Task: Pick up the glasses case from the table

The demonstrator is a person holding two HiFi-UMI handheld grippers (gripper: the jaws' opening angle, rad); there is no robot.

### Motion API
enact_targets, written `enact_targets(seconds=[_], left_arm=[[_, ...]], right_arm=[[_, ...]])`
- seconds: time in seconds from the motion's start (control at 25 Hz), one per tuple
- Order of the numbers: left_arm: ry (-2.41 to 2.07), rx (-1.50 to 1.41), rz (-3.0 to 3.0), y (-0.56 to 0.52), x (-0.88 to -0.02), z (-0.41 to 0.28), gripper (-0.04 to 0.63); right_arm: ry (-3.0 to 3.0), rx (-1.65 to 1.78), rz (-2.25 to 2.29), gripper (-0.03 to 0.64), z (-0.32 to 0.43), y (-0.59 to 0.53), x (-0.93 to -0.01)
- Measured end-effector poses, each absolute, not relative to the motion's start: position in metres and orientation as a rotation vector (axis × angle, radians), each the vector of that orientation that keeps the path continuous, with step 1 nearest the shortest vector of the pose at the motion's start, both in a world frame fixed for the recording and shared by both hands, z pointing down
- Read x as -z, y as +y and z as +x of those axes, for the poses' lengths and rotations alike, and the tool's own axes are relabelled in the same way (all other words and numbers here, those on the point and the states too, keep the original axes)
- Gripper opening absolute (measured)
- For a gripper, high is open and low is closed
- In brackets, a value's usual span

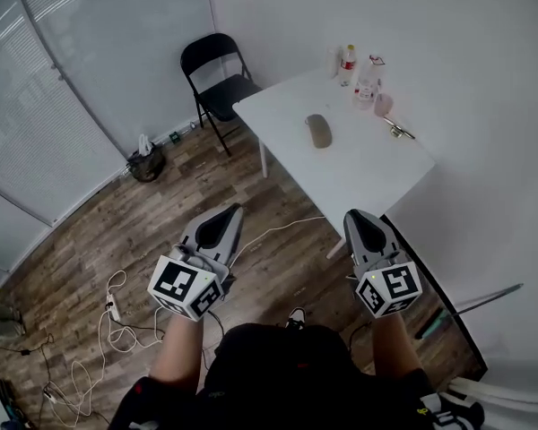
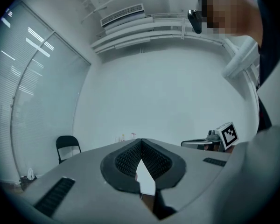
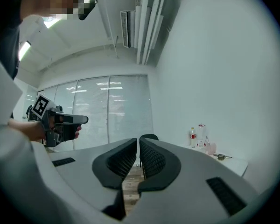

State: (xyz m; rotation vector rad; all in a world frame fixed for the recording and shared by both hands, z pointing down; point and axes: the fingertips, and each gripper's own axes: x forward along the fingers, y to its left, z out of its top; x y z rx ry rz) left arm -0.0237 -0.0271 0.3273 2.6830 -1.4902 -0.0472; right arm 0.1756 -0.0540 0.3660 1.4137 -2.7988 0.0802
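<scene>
1. So far nothing of the task shows as done. The glasses case [image 1: 318, 131], a grey-green oval, lies flat on the white table [image 1: 359, 177], near the middle of the top and toward its far half.
2. Nothing touches the case. Both tools are well short of it, held out over the wooden floor [image 1: 161, 213] in front of the person, before the table's near edge.
3. The left gripper [image 1: 226, 215] has its jaws pressed together at the tips, with nothing between them. In its own view the ribbed pads [image 2: 126, 160] meet at a point, and only floor and table show through the gap behind.
4. The right gripper [image 1: 354, 218] is likewise closed and empty. In its view the two pads [image 3: 154, 161] stand with only a thin slit between them.
5. Other things stand at the table's far end, apart from the case: a bottle with a red label [image 1: 348, 64], a clear container [image 1: 368, 86], a pink cup [image 1: 383, 104] and a small metal object [image 1: 397, 131]. A black folding chair [image 1: 217, 79] stands off the far left corner.
6. By my reading, the whole job is left: close in on the table, spread the jaws of one gripper, set them around the case, close and lift. The right gripper looks the better placed, since it sits closer to the table's side.
</scene>
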Motion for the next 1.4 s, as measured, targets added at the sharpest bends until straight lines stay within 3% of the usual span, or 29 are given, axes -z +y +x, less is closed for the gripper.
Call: enact_targets(seconds=[0.28, 0.76, 1.4], left_arm=[[-1.487, -0.032, 2.698, -0.069, -0.334, 0.018, 0.020], [-1.406, 0.018, 2.703, -0.153, -0.353, 0.015, 0.020], [-1.246, -0.015, 2.728, -0.330, -0.383, -0.104, 0.020]], right_arm=[[-2.810, -0.145, 1.417, 0.035, 0.214, -0.093, -0.383], [-2.720, -0.153, 1.499, 0.035, 0.222, -0.162, -0.400], [-2.622, -0.154, 1.541, 0.035, 0.083, -0.332, -0.406]])
